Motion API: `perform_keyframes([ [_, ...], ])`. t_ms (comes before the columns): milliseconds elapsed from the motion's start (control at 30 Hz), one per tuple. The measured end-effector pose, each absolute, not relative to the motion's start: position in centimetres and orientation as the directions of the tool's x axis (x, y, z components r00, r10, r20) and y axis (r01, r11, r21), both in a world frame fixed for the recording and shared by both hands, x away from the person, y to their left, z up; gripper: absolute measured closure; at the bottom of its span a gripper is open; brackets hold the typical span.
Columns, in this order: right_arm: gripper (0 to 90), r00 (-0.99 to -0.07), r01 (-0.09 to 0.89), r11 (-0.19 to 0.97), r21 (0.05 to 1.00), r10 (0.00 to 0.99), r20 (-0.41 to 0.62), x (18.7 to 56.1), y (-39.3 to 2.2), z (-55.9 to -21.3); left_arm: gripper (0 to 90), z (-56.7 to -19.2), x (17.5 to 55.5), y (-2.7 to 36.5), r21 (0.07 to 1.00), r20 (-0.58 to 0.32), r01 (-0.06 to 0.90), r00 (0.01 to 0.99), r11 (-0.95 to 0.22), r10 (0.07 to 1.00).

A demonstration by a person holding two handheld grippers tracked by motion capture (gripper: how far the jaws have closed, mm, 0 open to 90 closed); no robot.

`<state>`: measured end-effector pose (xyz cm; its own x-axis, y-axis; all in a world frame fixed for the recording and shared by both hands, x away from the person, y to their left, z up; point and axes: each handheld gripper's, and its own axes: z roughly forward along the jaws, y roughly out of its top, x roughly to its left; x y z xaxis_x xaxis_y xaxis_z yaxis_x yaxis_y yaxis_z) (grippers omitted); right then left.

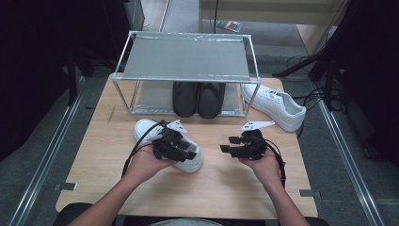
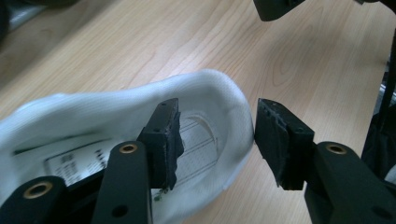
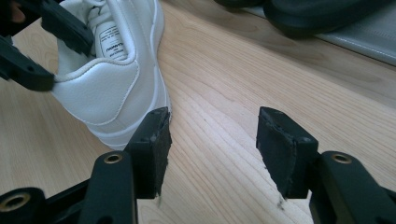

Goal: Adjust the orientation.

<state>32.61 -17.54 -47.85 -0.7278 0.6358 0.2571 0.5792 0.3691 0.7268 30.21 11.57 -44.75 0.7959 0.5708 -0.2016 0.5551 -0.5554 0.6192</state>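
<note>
Near left: left gripper [image 1: 188,153] over the heel of a white leather low-top sneaker [image 1: 146,128], jaws apart, one pad [image 2: 164,140] inside the collar, the other outside the heel rim, neither pressing (a gap shows beside the outer pad in the left gripper view). Sneaker lying on the near left of the light wooden tabletop [image 1: 216,188], toe pointing far and left, heel toward the person.

Near right: right gripper [image 1: 226,147] pointing left toward that heel, jaws wide apart, nothing between the pads but bare wood; held just above the table, close to the sneaker yet apart from it.

Farther back: a silver metal-frame shoe rack with grey fabric shelves [image 1: 186,59] standing across the far edge, a pair of black slip-on shoes [image 1: 197,98] side by side on its lower shelf. Just right of the rack, a second white leather sneaker [image 1: 275,104] on the table's far right corner.

Beyond: grey carpeted floor [image 1: 188,16], black cables [image 1: 301,61] at far right, dark surroundings on both sides.
</note>
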Motion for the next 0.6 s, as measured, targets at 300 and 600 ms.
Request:
perform_keyframes([
  [300,46.4,-0.757,0.559,0.408,0.722,0.606,0.244,33.1,-15.9,-48.0,47.2,-43.7,29.6,14.9,0.644,-0.202,0.577,0.762,-0.502,0.616],
  [600,59.4,-0.798,0.508,0.443,0.739,0.564,0.211,33.5,-13.4,-48.2,52.8,-43.4,28.7,17.8,0.663,-0.205,0.595,0.729,-0.455,0.653],
])
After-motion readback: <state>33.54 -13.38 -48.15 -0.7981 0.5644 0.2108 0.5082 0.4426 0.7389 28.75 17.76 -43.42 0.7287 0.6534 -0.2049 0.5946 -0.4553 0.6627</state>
